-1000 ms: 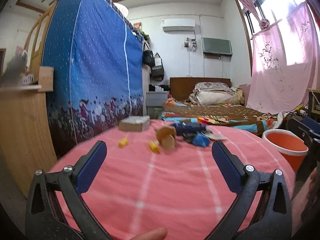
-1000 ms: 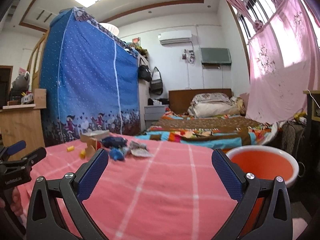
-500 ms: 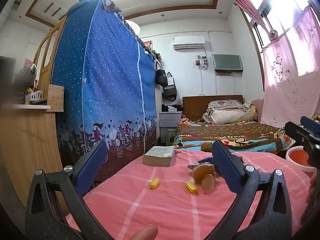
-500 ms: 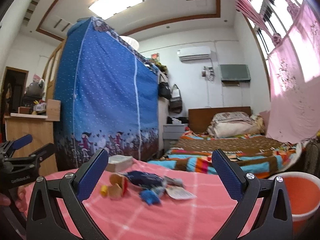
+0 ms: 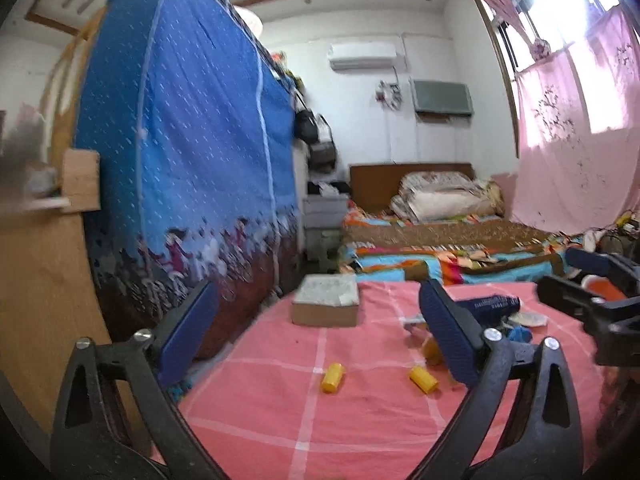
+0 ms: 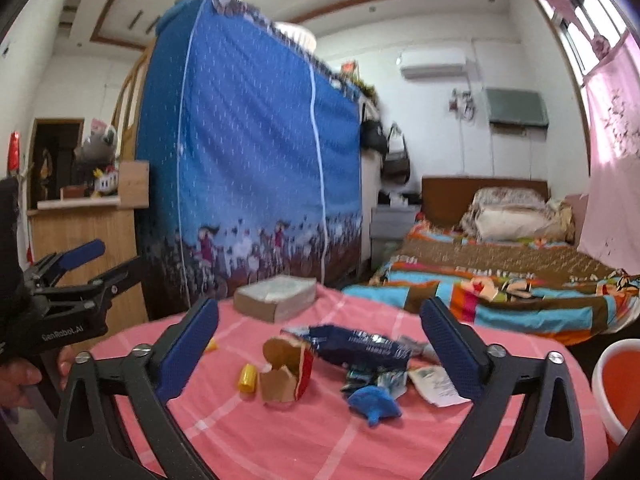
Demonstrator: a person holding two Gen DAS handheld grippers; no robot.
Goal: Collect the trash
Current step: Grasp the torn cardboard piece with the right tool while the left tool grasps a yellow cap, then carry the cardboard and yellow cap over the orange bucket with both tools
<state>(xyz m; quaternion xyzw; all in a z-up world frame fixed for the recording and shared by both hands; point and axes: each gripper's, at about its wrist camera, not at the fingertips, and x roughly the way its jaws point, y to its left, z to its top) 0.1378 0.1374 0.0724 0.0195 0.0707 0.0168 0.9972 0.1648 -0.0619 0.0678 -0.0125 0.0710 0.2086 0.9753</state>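
— What's changing over there?

— Both grippers are swinging down and in over the pink tablecloth point(image 6: 320, 440); a second ago they were pointing more at the room. The orange bucket point(image 6: 616, 384) is sitting at four o'clock, just off the table edge.

— Holding anything?

— No. The right gripper point(image 6: 320, 344) is spread wide, empty, now framing the trash: dark blue wrapper point(image 6: 360, 344) at twelve o'clock, torn cardboard carton point(image 6: 286, 372) at nine, blue crumpled scrap point(image 6: 374, 402) at five. The left gripper point(image 5: 316, 332) is also released, with two yellow caps point(image 5: 333, 377) ahead of it.

— So collection hasn't started?

— Looks like they're only lining up a first pick.
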